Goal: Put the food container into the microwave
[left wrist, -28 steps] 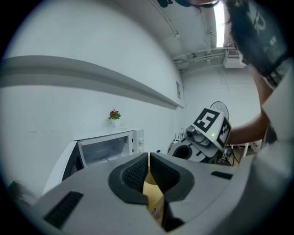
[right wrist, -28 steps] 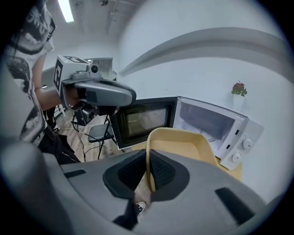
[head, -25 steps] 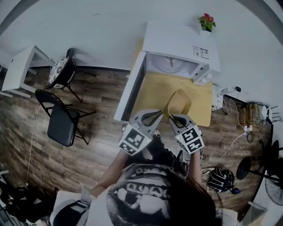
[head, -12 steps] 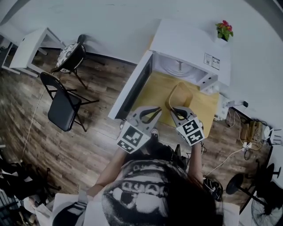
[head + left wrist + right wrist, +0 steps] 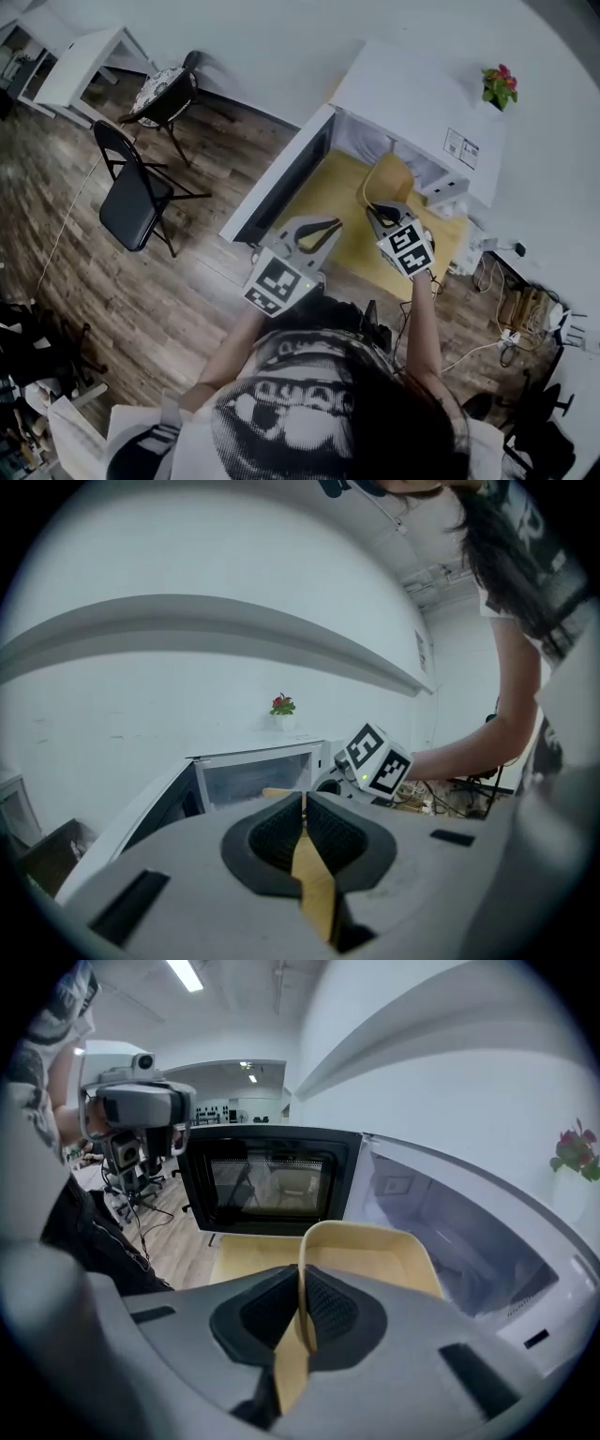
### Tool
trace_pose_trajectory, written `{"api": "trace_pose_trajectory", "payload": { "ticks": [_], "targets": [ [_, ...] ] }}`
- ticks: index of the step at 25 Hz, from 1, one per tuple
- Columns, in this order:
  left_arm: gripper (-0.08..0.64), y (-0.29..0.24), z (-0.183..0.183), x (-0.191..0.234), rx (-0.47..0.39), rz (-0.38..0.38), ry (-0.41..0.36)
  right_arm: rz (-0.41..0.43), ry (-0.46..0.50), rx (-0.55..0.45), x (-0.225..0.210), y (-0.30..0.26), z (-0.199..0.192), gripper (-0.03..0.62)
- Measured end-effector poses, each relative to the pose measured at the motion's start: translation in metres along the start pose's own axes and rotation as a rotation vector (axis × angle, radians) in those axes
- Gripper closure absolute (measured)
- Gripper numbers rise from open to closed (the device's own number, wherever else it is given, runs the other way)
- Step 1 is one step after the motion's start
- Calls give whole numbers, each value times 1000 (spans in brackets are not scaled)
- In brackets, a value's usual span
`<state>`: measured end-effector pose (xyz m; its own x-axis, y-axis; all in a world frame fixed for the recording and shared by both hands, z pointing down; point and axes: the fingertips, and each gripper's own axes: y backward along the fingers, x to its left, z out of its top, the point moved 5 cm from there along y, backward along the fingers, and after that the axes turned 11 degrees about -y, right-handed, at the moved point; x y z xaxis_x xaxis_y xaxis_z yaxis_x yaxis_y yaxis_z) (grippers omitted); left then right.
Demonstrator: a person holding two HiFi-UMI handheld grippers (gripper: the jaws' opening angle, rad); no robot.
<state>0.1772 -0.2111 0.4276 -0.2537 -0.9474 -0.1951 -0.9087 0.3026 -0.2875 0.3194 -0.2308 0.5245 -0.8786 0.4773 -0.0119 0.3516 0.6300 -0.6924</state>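
Yellow tabletop (image 5: 326,192) is being overhung by both grippers. The left gripper (image 5: 329,225) is being held with jaws pressed together, empty. Beside it, the food container (image 5: 392,176) is being pinched at its near rim by the right gripper (image 5: 377,210), just before the open microwave (image 5: 412,103).

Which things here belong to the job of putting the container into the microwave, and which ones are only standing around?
For the job:
- food container, gripped at its rim by the right gripper
- microwave, with its door open
- yellow table under it

Only standing around:
- folding chair
- cushioned chair
- potted flower
- white desk
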Motion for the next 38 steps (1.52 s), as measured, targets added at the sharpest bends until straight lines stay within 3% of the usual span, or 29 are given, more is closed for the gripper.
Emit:
{"api": "trace_pose_trajectory", "payload": {
  "ticks": [15,26,31,38],
  "targets": [
    [548,-7,1,0,8,82,4,-47,133,95,-74,-67,13,565],
    [548,9,-6,2,29,121,21,-171,93,116,-113,-95,29,565],
    [548,16,-10,6,37,141,29,-240,119,114,-120,-103,32,563],
    [548,21,-14,8,47,146,36,-275,118,124,-129,-112,37,561]
  ]
}}
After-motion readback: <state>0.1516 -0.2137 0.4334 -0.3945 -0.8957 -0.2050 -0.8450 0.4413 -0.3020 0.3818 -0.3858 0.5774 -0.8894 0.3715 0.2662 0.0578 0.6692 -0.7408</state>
